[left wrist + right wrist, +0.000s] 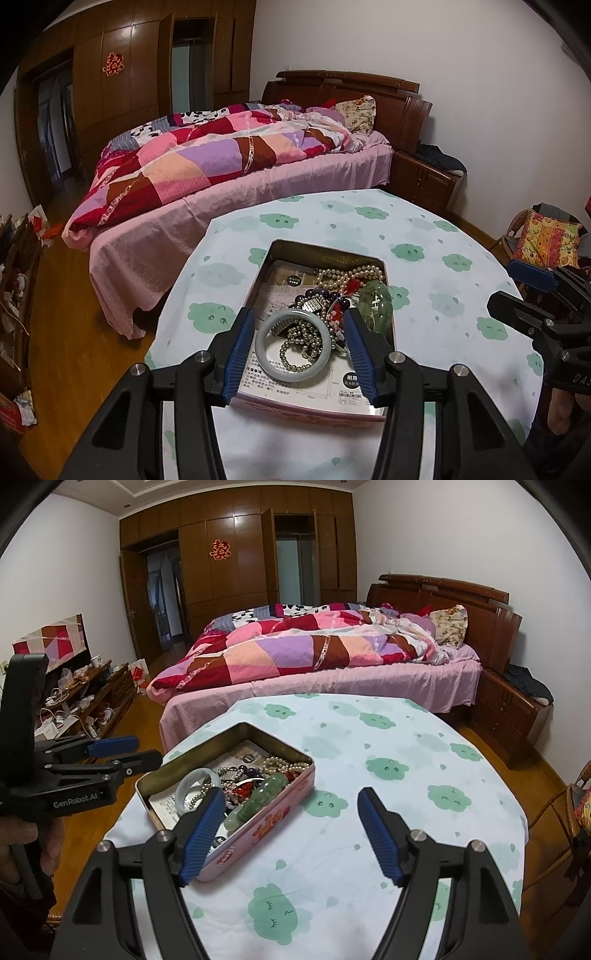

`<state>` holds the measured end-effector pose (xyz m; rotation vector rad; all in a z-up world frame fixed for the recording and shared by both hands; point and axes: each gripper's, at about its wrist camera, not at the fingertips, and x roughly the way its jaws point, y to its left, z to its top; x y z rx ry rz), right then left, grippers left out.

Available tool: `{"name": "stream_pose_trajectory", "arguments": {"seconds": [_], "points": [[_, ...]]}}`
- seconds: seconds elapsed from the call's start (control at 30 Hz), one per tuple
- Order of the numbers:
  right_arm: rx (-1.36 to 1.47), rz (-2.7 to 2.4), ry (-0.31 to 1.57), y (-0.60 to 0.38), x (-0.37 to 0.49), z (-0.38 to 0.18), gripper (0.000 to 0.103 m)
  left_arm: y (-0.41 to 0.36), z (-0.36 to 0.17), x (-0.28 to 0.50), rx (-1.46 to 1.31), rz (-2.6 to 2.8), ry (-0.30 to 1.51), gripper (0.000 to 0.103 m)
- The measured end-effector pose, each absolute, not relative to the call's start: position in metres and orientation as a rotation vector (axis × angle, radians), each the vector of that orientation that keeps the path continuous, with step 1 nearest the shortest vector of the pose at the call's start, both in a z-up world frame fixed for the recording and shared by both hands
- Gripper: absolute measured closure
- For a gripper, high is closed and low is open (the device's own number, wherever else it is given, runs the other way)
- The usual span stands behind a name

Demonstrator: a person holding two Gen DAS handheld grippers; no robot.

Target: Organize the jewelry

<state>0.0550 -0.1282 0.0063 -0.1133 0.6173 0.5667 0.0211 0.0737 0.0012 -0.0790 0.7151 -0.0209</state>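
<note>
Tin box (325,254) of jewelry sits on my round table (443,332), cloud-print cloth. Left gripper (299,321) hangs over the tin, fingers apart, framing the pale jade bangle (266,328) (no contact that I can see). Pearl strand (354,275) and green bangle (376,299) lie at the tin's far side. Right gripper (291,805) spread wide beside the tin, holding nothing.
</note>
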Motion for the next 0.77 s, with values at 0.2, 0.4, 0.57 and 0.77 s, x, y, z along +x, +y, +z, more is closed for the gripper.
{"name": "stream_pose_trajectory", "arguments": {"seconds": [0.2,0.4,0.57,0.77], "points": [[-0.112,0.566,0.618,-0.1281,0.0550,0.0062,0.026,0.0727,0.0011,0.0217,-0.077,0.015,0.712,0.030],[-0.113,0.567,0.618,-0.1286,0.0548,0.0062,0.025,0.0729,0.0013,0.0211,-0.068,0.030,0.707,0.030],[-0.112,0.565,0.618,-0.1284,0.0547,0.0058,0.025,0.0718,0.0013,0.0191,-0.062,0.026,0.694,0.027],[-0.107,0.558,0.622,-0.1336,0.0570,0.0029,0.025,0.0684,0.0031,0.0182,-0.049,0.019,0.678,0.027]]}}
